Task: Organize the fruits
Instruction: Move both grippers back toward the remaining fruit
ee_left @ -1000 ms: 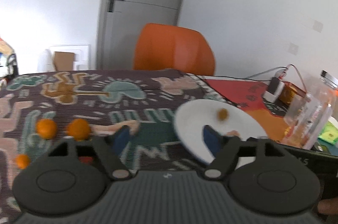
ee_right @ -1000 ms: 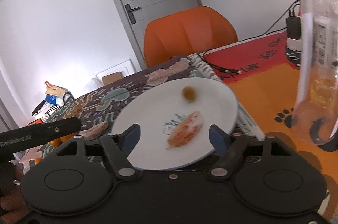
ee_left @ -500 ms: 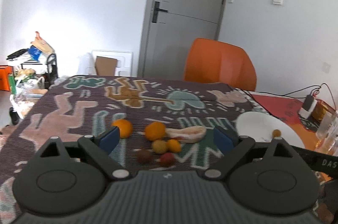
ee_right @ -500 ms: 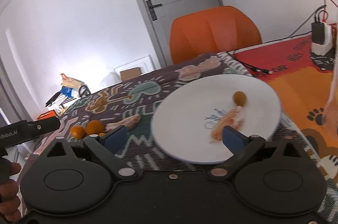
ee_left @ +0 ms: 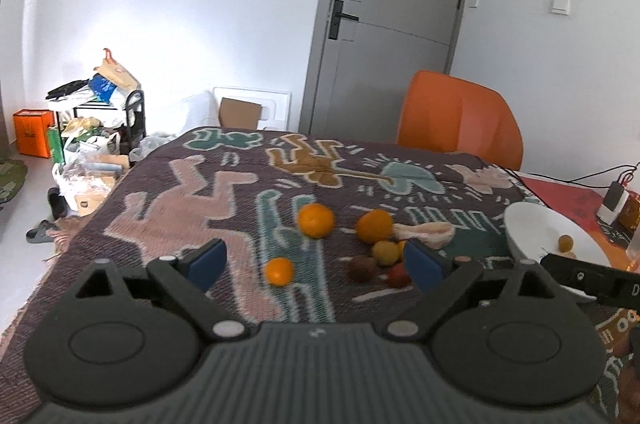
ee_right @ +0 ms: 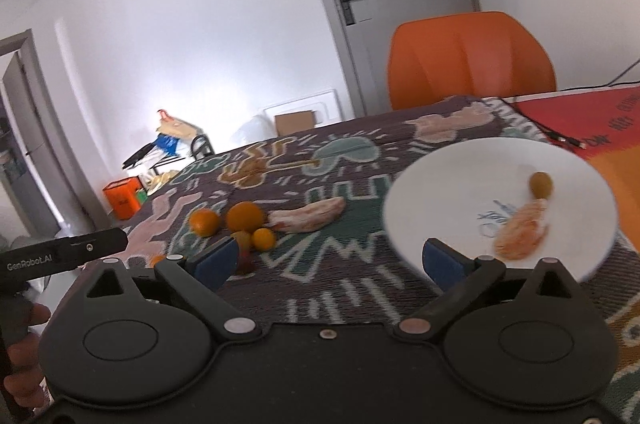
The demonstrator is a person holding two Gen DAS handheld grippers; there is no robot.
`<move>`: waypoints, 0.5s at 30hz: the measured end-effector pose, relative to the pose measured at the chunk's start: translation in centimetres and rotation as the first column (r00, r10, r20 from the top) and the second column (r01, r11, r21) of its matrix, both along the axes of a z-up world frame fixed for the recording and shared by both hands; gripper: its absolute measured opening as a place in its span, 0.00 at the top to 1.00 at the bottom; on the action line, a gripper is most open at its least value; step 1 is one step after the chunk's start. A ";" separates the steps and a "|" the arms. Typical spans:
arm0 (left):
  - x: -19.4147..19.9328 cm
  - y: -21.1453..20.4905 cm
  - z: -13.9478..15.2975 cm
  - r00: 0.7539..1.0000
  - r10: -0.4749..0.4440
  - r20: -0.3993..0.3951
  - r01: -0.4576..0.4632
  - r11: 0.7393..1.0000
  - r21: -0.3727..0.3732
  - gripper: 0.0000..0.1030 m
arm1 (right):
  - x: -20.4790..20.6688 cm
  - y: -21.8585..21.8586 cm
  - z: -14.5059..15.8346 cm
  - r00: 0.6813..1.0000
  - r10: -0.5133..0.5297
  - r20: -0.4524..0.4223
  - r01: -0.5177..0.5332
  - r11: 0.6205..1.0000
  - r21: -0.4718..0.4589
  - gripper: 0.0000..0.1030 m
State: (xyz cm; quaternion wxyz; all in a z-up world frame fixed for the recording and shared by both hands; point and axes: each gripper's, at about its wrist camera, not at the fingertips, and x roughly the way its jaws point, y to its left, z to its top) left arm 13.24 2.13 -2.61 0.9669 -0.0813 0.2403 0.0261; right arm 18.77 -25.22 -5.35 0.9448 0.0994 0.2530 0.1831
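Several small fruits lie on the patterned cloth: two oranges [ee_left: 316, 220] [ee_left: 374, 225], a small orange [ee_left: 279, 271], a yellow fruit [ee_left: 385, 251], a brown one [ee_left: 362, 268] and a red one [ee_left: 397, 276], beside a pale peeled piece [ee_left: 425, 233]. A white plate [ee_right: 460, 192] holds a small brownish fruit [ee_right: 541, 184] and an orange peeled piece [ee_right: 520, 232]. My left gripper [ee_left: 316, 260] is open and empty just short of the fruits. My right gripper [ee_right: 330, 258] is open and empty, left of the plate.
An orange chair [ee_left: 460, 118] stands behind the table. An orange-red mat [ee_right: 592, 132] with a cable lies at the right. A white adapter [ee_left: 614, 202] sits at the far right. Clutter and a rack [ee_left: 96, 112] stand on the floor at left.
Both grippers have swung left and drawn back. The left view went from the plate to the fruit cluster. The plate has shifted right in the right view; the bottle has left it.
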 end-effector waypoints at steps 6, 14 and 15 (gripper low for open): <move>-0.2 1.2 -0.8 1.000 0.014 -0.001 -0.014 1.000 -0.007 0.09 | 0.2 1.6 -0.3 0.997 0.078 -0.004 -0.078 0.997 0.013 0.03; 1.0 2.2 -2.4 0.999 0.030 -0.030 -0.031 0.999 -0.030 0.11 | 0.6 3.4 -0.7 0.987 0.157 -0.028 -0.157 0.988 -0.004 0.03; 1.1 2.2 -2.6 0.999 0.029 -0.030 -0.030 0.999 -0.033 0.12 | 0.8 3.6 -0.8 0.986 0.161 -0.037 -0.161 0.987 -0.007 0.03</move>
